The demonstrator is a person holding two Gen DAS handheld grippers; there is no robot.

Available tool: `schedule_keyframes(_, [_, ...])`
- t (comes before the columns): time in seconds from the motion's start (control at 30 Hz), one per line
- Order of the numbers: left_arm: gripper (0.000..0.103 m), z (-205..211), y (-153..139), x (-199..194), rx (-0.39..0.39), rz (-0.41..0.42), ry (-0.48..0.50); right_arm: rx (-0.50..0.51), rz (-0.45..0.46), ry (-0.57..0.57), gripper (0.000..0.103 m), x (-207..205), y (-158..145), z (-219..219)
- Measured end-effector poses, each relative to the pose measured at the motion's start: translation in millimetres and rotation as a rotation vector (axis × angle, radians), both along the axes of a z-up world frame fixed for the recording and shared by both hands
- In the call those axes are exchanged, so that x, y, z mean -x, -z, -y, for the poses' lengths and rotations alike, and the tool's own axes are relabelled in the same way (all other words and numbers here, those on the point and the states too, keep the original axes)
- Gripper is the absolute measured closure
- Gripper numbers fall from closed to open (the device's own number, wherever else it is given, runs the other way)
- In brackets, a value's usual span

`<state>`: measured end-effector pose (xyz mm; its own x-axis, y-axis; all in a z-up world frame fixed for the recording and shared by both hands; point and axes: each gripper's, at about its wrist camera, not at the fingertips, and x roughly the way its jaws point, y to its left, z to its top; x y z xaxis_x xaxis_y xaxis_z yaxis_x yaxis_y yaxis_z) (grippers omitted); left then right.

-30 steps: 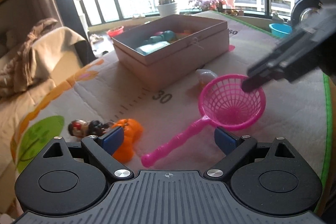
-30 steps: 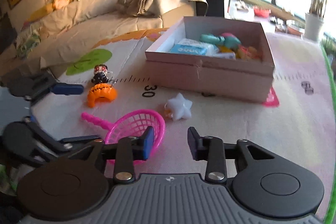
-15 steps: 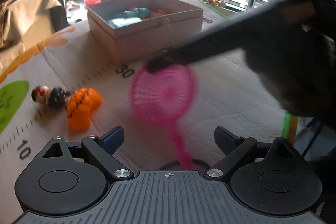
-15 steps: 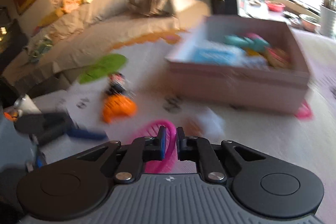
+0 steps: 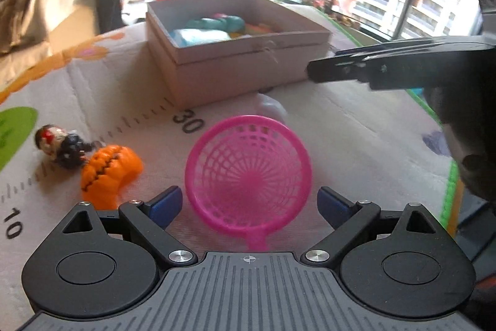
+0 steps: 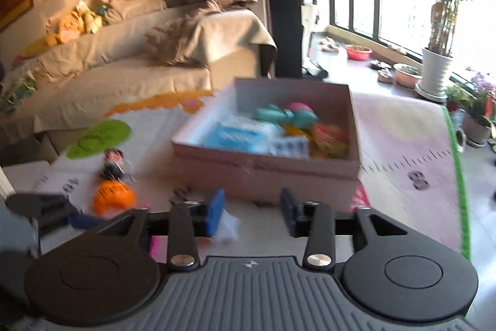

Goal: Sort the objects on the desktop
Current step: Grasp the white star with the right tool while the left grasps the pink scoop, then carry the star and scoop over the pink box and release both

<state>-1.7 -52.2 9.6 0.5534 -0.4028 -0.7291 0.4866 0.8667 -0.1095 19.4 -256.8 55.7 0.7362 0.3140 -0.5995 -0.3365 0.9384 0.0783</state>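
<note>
Left gripper (image 5: 248,202) hovers low, fingers apart around the round pink plastic net scoop (image 5: 248,172), handle hidden below. Right gripper (image 6: 251,211), fingers apart, faces the blurred pink cardboard box (image 6: 266,172).

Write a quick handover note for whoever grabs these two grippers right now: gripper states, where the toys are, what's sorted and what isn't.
Left gripper: open, its fingers on either side of the pink strainer, not closed on it.
Right gripper: open, holding nothing, in front of the box.
In the box: teal toy, blue packets, and a few other bits.
On the mat, unsorted: pink strainer, orange pumpkin, small figure, white star toy near the box.
Left to do: grasp the strainer and box it, probably, then the other three.
</note>
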Motion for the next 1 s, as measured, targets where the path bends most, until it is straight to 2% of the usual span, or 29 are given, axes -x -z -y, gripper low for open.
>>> schedule_keyframes(0.1, [0.006, 2.6, 1.9, 8.2, -0.030, 0.015, 0.028, -0.017, -0.035, -0.020, 0.050, -5.7, 10.6, -2.3])
schedule_keyframes(0.3, [0.005, -4.2, 2.4, 11.5, -0.055, 0.013, -0.021, -0.101, -0.159, -0.060, 0.050, -33.2, 38.1, -29.3])
schedule_keyframes(0.37, [0.005, -4.9, 0.9, 11.6, -0.051, 0.015, -0.030, -0.096, -0.185, -0.062, 0.066, -35.4, 44.0, -34.8])
schedule_keyframes(0.63, [0.006, 7.3, 1.3, -1.0, -0.032, 0.021, -0.083, -0.040, -0.096, -0.015, 0.066, 1.7, 19.2, -4.8])
schedule_keyframes(0.7, [0.017, 13.2, 0.7, -0.7, -0.044, 0.035, -0.076, -0.019, -0.095, 0.004, 0.066, 10.9, 15.5, 6.2])
schedule_keyframes(0.83, [0.016, 20.1, -2.6, 5.6, -0.068, 0.064, -0.052, 0.026, -0.097, 0.042, 0.066, 24.2, 12.4, 21.7])
schedule_keyframes(0.93, [0.016, 23.7, -11.8, 12.3, -0.086, 0.103, -0.029, 0.010, -0.094, 0.042, 0.066, 31.9, 8.3, 30.4])
schedule_keyframes(1.0, [0.016, 23.2, -25.5, 12.1, -0.066, 0.118, -0.011, -0.006, -0.085, 0.030, 0.066, 36.7, 3.3, 33.6])
